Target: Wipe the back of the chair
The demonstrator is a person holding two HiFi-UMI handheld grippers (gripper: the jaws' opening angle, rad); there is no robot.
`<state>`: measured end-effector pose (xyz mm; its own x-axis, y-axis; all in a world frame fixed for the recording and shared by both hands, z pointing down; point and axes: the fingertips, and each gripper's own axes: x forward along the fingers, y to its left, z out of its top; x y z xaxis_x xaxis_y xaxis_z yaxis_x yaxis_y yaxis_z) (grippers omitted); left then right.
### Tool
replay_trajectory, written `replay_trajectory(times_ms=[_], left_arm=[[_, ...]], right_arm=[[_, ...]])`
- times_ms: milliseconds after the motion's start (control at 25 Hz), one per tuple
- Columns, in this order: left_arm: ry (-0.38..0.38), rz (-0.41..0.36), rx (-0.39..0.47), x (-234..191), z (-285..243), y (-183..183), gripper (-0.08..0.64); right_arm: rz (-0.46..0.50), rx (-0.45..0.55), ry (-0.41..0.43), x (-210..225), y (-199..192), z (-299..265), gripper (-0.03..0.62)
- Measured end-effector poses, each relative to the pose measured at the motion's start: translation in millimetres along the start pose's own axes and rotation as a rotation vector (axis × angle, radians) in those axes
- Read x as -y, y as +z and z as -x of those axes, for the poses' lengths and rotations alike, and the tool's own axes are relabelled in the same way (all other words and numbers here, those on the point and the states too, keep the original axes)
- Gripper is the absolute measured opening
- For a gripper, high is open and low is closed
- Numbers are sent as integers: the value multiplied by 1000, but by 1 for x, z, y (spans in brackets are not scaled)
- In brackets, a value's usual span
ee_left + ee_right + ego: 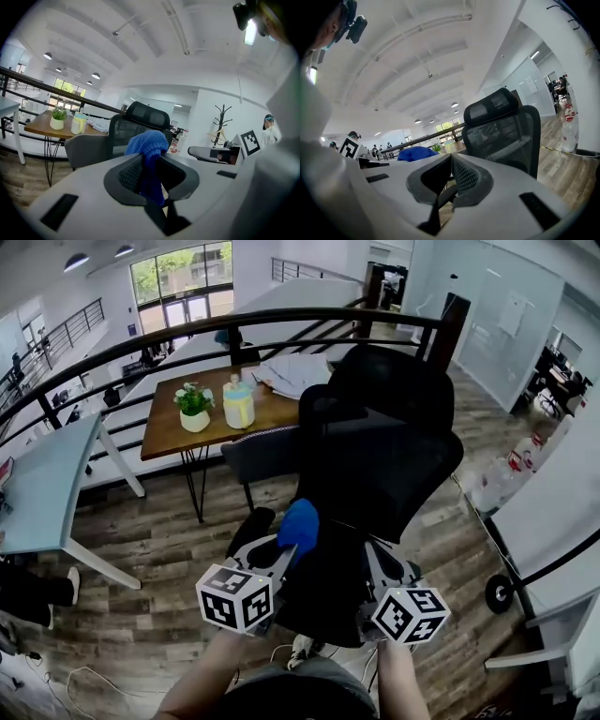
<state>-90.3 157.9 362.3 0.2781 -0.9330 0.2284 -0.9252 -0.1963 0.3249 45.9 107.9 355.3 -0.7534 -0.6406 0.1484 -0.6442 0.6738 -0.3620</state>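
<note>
chair (394, 451) before table (164, 435), cloth (300, 524) in left gripper (149, 161)

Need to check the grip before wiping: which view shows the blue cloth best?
The left gripper view: the blue cloth sits clamped between the left gripper's fingers, close up. The head view shows the cloth as a small bundle in front of the chair; the right gripper view shows only a blue hump.

The left gripper (149, 163) is clamped on a bunched blue cloth (150, 142). Just beyond, toward 12 o'clock, stands the black mesh chair (125, 133). At 10 o'clock a wooden table (38, 127) carries a potted plant (58, 118); a coat rack (221, 123) stands at 2 o'clock.
</note>
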Motion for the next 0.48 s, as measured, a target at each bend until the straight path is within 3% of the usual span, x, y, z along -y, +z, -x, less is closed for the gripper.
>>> replay_trajectory(times_ms=[480], left_arm=[[-25,-13,-32,0,-73,18,78]], right_arm=[[-16,26,-27,55,38,-29,29]])
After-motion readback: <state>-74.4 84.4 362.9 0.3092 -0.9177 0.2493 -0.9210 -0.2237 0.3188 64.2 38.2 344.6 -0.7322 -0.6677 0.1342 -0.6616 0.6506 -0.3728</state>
